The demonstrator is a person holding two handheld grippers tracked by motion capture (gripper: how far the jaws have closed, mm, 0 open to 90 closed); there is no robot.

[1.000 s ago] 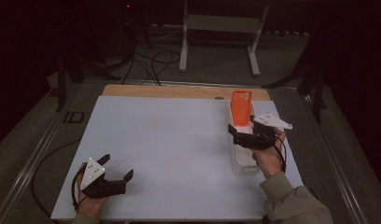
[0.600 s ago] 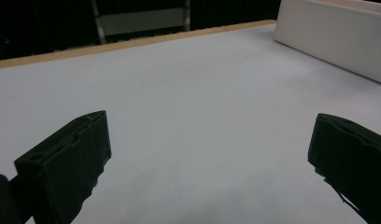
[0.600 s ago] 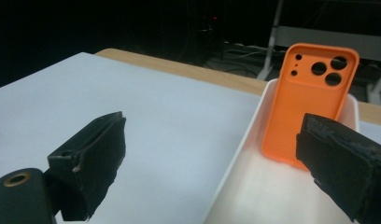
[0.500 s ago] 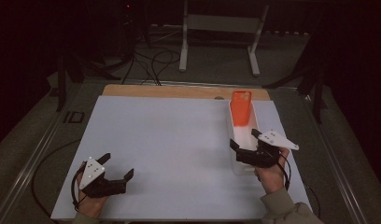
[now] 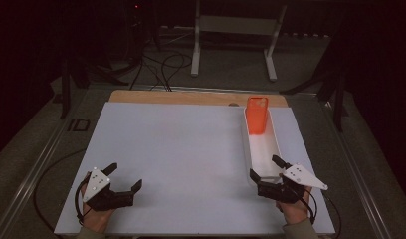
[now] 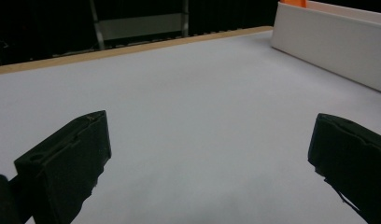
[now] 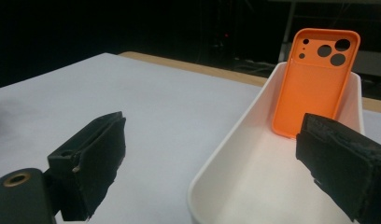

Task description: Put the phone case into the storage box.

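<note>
While leaning on the far wall: orange phone case [image 5: 256, 115] is standing inside white tray [image 5: 277, 143].
Right gripper [image 5: 267, 172]: fingers gaping wide, hovering at tray's near end.
Left gripper [image 5: 125, 177]: fingers spreading wide, empty, over tabletop [image 5: 181, 149].

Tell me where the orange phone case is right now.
In the high view, the orange phone case leans against the far end of the white tray on the table's right side, beyond the right gripper.
</note>
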